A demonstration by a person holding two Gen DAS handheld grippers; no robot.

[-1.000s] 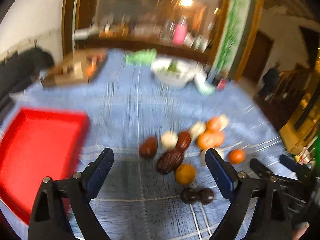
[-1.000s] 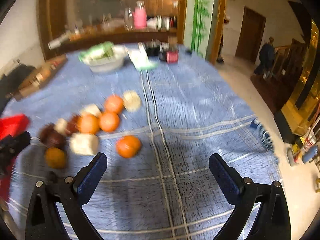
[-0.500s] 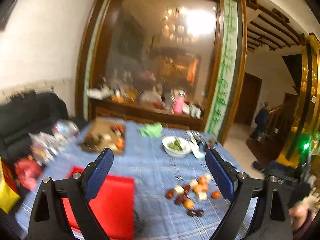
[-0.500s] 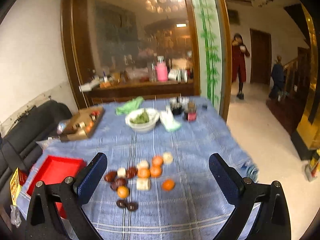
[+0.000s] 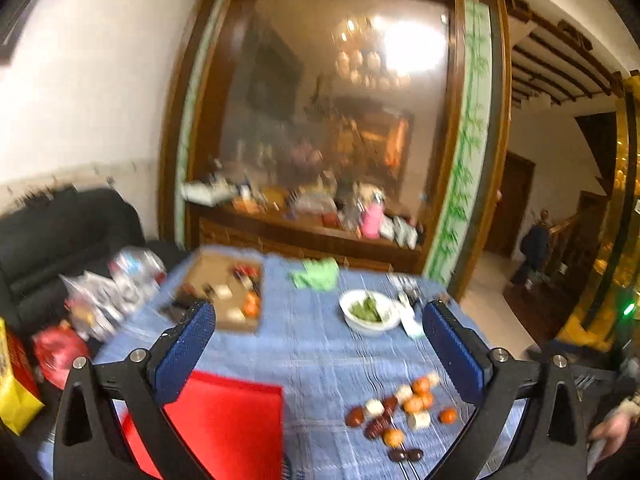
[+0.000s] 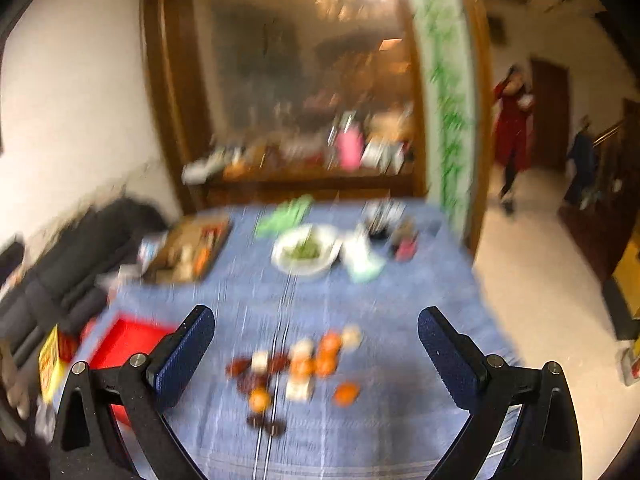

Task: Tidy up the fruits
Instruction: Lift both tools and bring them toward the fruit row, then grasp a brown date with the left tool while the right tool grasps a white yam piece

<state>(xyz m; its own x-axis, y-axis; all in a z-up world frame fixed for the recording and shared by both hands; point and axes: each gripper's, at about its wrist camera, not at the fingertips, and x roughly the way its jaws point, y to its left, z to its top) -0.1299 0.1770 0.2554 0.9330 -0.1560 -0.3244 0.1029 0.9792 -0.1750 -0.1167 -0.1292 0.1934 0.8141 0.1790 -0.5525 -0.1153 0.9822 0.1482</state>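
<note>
Left wrist view: we had the left gripper [image 5: 318, 356] up high over the tabletop [image 5: 320, 352], blue-padded fingers [image 5: 184, 350] wide apart and just opened further, nothing between them. The fruits [image 5: 400, 412] sat in a loose cluster on the blue checked cloth, lower right of frame, well below the fingers: orange ones, dark brown ones, a few pale blocks. Red tray [image 5: 228, 428] lay to their left, apart from the cluster, nothing visible in the part we could see. Further back: white bowl [image 5: 370, 312] with something green in it, a wooden board [image 5: 228, 288] with small items, a green cloth [image 5: 316, 274]. A hand [image 5: 612, 428] showed at the right edge.

Right wrist view, heavily blurred: right gripper [image 6: 316, 354] was also high, fingers [image 6: 182, 356] spread wide, empty. Same fruits [image 6: 296, 372] lay on the cloth between and below the fingers in frame, not touched. Red tray [image 6: 128, 340] sat to their left behind the left finger. White bowl [image 6: 306, 250] and wooden board [image 6: 188, 250] were at the far side. We couldn't sort individual fruit types here.
</note>
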